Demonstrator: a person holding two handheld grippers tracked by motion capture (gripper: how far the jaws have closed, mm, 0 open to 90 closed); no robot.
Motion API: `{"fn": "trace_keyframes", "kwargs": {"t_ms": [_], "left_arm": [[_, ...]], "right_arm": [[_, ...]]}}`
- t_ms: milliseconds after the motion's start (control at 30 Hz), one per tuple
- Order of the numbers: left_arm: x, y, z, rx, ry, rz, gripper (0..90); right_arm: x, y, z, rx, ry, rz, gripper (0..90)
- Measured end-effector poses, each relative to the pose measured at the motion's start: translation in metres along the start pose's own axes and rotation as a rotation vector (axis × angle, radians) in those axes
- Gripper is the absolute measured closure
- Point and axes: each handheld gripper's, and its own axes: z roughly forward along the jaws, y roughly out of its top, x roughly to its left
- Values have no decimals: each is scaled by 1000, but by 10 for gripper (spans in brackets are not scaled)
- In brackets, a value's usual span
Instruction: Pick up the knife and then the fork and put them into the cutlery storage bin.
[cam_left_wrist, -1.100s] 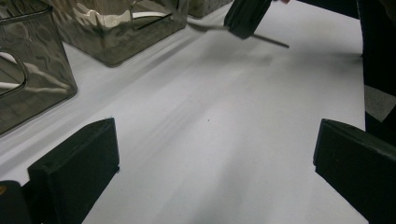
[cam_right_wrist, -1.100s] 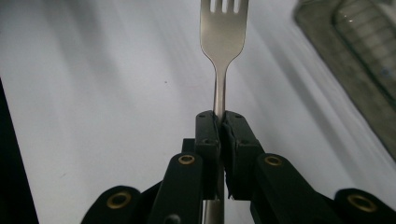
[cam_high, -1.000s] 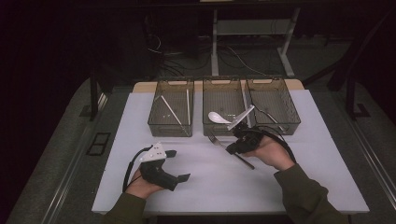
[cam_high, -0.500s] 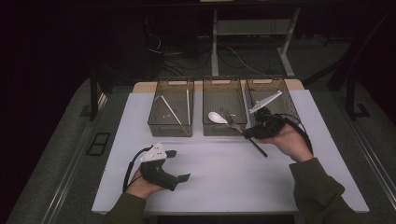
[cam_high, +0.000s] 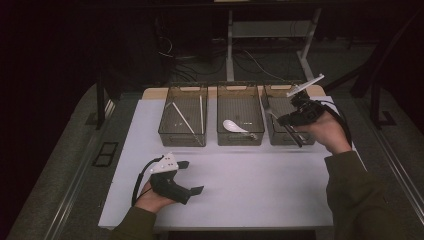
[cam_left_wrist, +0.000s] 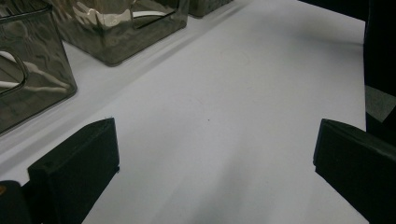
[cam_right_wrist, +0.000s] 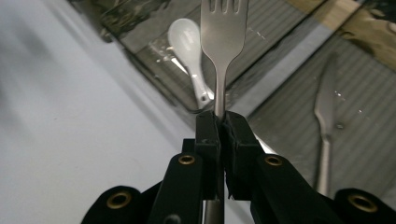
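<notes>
Holding a fork (cam_right_wrist: 222, 42) tight in the right gripper (cam_right_wrist: 219, 122), jaws pinched on its thin neck, at the right of the high view over the right bin (cam_high: 279, 141). Resting the left gripper (cam_high: 186, 176) low at the bottom left on the white table (cam_high: 260, 185), jaws wide with nothing inside. Best to go slow, keep the squeeze firm, line up beside the knife (cam_right_wrist: 325, 121), away from the spoon (cam_right_wrist: 187, 51) in the middle bin (cam_high: 240, 138), then lower gently before letting go.
</notes>
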Motion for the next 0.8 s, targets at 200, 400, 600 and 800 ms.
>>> {"fn": "trace_keyframes", "kwargs": {"t_ms": [200, 400, 600, 800], "left_arm": [[0, 0, 0, -2, 1, -2, 0], [1, 0, 1, 0, -1, -1, 0], [1, -1, 0, -1, -3, -1, 0], [1, -1, 0, -1, -6, 0, 0]], "right_arm": [[-25, 9, -8, -20, -47, 42, 848], [-51, 20, -7, -37, -100, 89, 847], [-77, 22, 7, -51, -141, 152, 847], [-90, 18, 25, -29, -178, 189, 847]]}}
